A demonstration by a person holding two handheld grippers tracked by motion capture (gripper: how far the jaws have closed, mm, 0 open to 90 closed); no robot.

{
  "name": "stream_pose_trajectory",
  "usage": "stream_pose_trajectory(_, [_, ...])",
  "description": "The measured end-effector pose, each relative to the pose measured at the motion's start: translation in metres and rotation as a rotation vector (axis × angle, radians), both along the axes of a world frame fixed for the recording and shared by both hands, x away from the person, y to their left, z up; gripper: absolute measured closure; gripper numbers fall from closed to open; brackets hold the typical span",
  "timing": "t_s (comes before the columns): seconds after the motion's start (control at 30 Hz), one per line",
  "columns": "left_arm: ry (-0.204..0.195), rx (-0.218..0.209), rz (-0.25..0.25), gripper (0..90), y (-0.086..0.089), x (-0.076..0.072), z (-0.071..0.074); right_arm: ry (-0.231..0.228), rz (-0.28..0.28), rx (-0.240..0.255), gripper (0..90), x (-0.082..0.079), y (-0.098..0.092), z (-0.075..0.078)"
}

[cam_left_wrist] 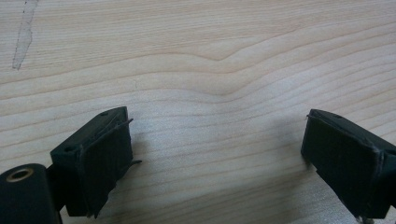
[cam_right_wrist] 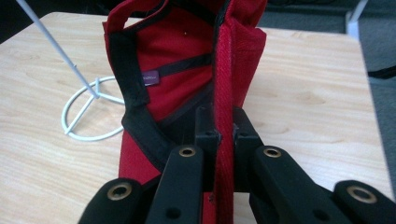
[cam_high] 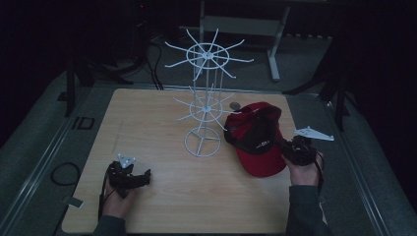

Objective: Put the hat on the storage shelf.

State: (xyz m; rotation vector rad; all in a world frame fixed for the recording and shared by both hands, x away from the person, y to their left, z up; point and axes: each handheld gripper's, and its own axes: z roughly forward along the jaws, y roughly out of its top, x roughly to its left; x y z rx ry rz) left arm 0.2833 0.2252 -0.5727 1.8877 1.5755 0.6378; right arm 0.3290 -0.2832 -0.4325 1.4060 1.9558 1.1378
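A red cap (cam_high: 258, 137) with a black inner band lies tilted on the wooden table, to the right of a white wire display rack (cam_high: 204, 105). My right gripper (cam_high: 287, 147) is shut on the cap's edge; in the right gripper view the red fabric (cam_right_wrist: 187, 60) is pinched between both jaws of the gripper (cam_right_wrist: 224, 126). My left gripper (cam_high: 142, 178) rests low at the table's front left, open, nothing between its jaws. In the left gripper view that gripper (cam_left_wrist: 215, 158) has its jaws wide apart over bare wood.
The rack's round base (cam_high: 203, 142) stands mid-table, with spoked arms at two levels above it (cam_high: 206, 55). The rack base (cam_right_wrist: 86, 114) also appears left of the cap. A small round object (cam_high: 235, 105) lies behind the cap. Dark floor and a table leg (cam_high: 273, 49) lie beyond.
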Motion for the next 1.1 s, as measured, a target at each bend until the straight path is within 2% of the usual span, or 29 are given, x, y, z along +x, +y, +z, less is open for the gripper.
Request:
stream_pose_trajectory(0.53, [0.0, -0.001, -0.001, 8.8, 0.0, 0.0, 0.0, -0.053, -0.026, -0.045, 85.6, 0.014, -0.002, 0.03])
stream_pose_trajectory(1.1, [-0.001, -0.001, -0.001, 8.8, 0.0, 0.0, 0.0, -0.109, -0.063, -0.048, 85.6, 0.027, -0.01, 0.066])
